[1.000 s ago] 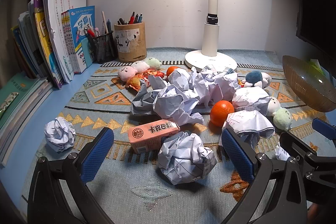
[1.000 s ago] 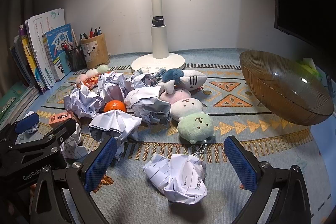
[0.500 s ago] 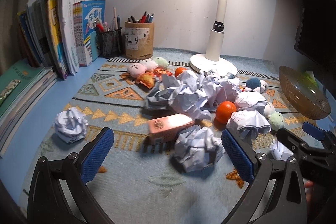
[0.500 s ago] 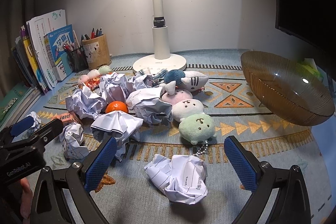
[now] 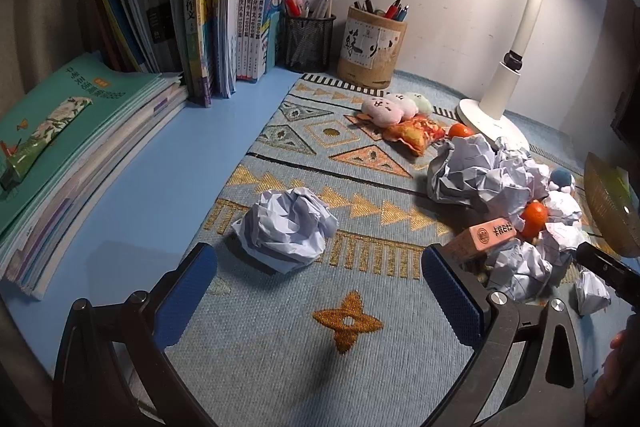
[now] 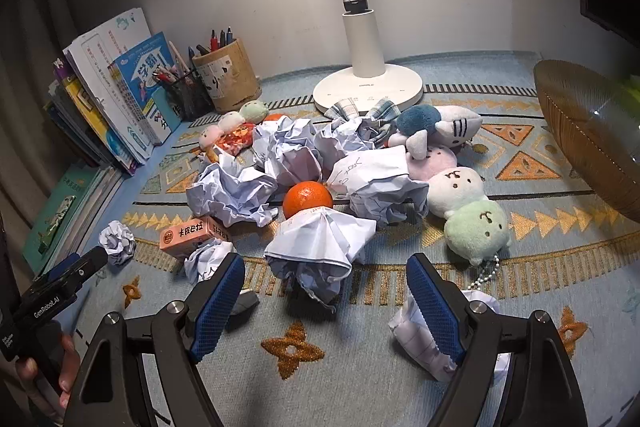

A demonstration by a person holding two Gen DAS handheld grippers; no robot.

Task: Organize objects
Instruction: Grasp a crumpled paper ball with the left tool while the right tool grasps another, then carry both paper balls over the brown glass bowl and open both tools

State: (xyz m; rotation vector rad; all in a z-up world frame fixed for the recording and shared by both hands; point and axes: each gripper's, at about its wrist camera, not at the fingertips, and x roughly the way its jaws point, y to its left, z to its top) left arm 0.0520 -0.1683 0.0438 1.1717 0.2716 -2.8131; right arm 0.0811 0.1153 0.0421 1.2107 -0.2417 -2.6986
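My left gripper (image 5: 317,267) is open just short of a lone crumpled paper ball (image 5: 286,227) on the patterned mat (image 5: 280,359); nothing touches its pads. My right gripper (image 6: 326,277) has its jaws closing, with the lower end of a folded white paper wad (image 6: 320,247) between the fingertips and no pad pressing on it. Behind that wad lie an orange (image 6: 308,199), more crumpled paper (image 6: 234,193), a pink box (image 6: 192,233) and plush toys (image 6: 460,195). Another paper ball (image 6: 416,331) lies under the right finger.
An amber glass bowl (image 6: 588,131) stands at the right edge. A white lamp base (image 6: 368,87) and two pen holders (image 5: 372,47) stand at the back. Books (image 5: 208,7) line the left wall, with a flat stack (image 5: 72,147) beside them.
The left gripper swung left, away from the pile, and now faces the lone paper ball. The right gripper shifted left from the front paper ball to the wad by the orange, and its jaws narrowed.
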